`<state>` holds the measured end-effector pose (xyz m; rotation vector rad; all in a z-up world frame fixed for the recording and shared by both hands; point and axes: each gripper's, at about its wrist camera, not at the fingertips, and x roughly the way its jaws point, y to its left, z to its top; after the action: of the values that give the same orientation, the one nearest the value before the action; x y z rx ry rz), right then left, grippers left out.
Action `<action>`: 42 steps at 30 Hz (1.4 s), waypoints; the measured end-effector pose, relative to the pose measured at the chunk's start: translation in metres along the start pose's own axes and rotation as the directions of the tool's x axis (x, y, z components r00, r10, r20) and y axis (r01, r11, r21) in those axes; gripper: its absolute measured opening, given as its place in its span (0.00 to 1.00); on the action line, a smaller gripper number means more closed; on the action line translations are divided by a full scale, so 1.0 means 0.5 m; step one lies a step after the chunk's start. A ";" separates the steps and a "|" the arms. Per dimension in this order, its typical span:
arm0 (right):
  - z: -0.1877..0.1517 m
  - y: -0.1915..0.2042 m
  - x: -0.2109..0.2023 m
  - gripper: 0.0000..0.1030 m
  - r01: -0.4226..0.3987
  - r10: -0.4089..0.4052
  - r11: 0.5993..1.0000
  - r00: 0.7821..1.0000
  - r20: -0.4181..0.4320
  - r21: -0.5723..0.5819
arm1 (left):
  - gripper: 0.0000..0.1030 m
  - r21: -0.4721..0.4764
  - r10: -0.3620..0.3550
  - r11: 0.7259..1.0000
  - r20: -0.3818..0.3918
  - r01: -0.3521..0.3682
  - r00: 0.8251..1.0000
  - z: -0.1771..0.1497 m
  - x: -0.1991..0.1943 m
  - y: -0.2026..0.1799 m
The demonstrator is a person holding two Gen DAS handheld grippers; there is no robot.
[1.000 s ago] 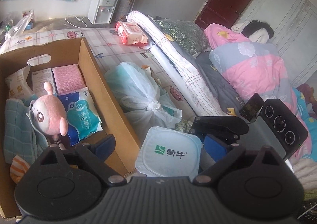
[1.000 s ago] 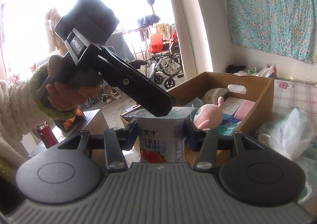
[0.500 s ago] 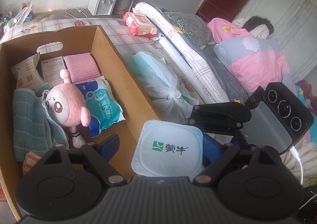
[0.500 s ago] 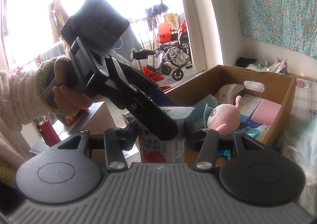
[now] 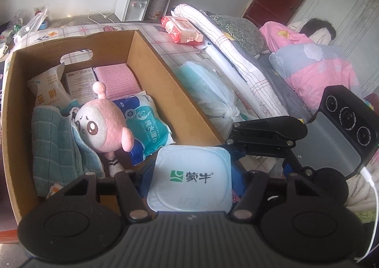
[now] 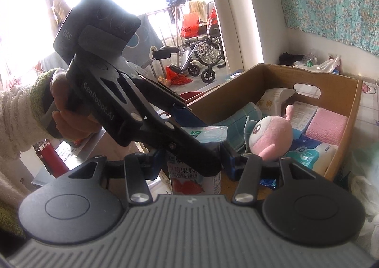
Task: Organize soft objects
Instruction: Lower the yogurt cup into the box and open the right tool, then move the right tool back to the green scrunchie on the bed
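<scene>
A yogurt cup point(image 5: 189, 179) with a pale blue foil lid is held between both grippers, near the front right corner of the cardboard box point(image 5: 151, 59). My left gripper point(image 5: 189, 173) is shut on the cup from above. My right gripper point(image 6: 193, 161) is shut on the cup's sides point(image 6: 196, 180), and it also shows in the left wrist view point(image 5: 267, 135). The box holds a pink plush toy point(image 5: 104, 123), a blue wet-wipes pack point(image 5: 146, 125), a pink sponge cloth point(image 5: 116, 78), a teal checked towel point(image 5: 54, 140) and a cotton-pad bag point(image 5: 47, 92).
A tied translucent plastic bag point(image 5: 208, 94) lies right of the box on the bed. A red wipes pack point(image 5: 182, 28), rolled bedding point(image 5: 227, 54) and a pink quilt point(image 5: 315, 68) lie beyond. A water dispenser point(image 5: 135, 2) stands at the wall. A wheelchair point(image 6: 201, 54) stands outside.
Both grippers, with the yogurt cup, have moved left towards the box; the cup's lid now overlaps its front right corner. The left gripper has tilted further over the cup.
</scene>
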<state>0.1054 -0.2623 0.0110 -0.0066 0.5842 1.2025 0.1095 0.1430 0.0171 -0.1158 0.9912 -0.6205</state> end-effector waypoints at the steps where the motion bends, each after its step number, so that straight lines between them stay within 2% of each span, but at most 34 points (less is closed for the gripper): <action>1: 0.001 -0.004 0.001 0.49 0.006 -0.006 1.000 1.000 -0.010 0.007 | 0.62 -0.014 0.004 1.000 0.003 -0.004 1.000 0.000 0.002 0.009; 6: -0.007 -0.023 -0.007 0.51 0.072 -0.072 0.997 0.997 -0.013 0.033 | 0.62 -0.134 0.017 0.991 -0.018 -0.019 1.000 -0.002 0.024 0.070; 10: -0.017 -0.054 -0.046 0.52 0.129 -0.132 0.986 0.991 0.022 0.108 | 0.61 -0.191 0.071 0.978 -0.057 -0.080 0.996 -0.005 0.056 0.100; 15: -0.031 -0.088 -0.094 0.53 0.187 -0.201 0.967 0.978 0.061 0.174 | 0.58 -0.162 0.164 0.969 -0.141 -0.186 0.976 -0.011 0.099 0.104; 24: -0.068 -0.132 -0.131 0.54 0.241 -0.267 0.939 0.960 0.079 0.245 | 0.59 -0.140 0.231 0.952 -0.250 -0.271 0.940 -0.039 0.150 0.116; 27: -0.080 -0.143 -0.138 0.55 0.256 -0.286 0.930 0.954 0.084 0.263 | 0.58 -0.146 0.224 0.954 -0.235 -0.262 0.946 -0.038 0.141 0.113; 33: -0.097 -0.161 -0.160 0.55 0.285 -0.330 0.906 0.938 0.100 0.313 | 0.67 -0.161 0.245 0.949 -0.164 -0.271 0.956 -0.021 0.111 0.103; 36: -0.110 -0.171 -0.187 0.56 0.314 -0.373 0.883 0.920 0.116 0.349 | 0.68 -0.175 0.241 0.949 -0.131 -0.261 0.962 -0.015 0.099 0.096; 38: -0.120 -0.176 -0.212 0.57 0.342 -0.415 0.861 0.900 0.131 0.375 | 0.72 -0.180 0.229 0.953 -0.097 -0.243 0.969 -0.008 0.087 0.084; 40: -0.132 -0.181 -0.240 0.59 0.398 -0.482 0.826 0.866 0.135 0.398 | 0.76 -0.179 0.231 0.954 -0.069 -0.240 0.971 -0.001 0.077 0.067; 42: -0.145 -0.181 -0.266 0.63 0.487 -0.571 0.775 0.813 0.116 0.403 | 0.78 -0.161 0.222 0.961 -0.039 -0.225 0.974 0.007 0.067 0.045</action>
<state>0.1233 -0.4349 -0.0209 0.2605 0.5362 0.5151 0.1352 0.1426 -0.0141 -0.1413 1.0581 -0.3325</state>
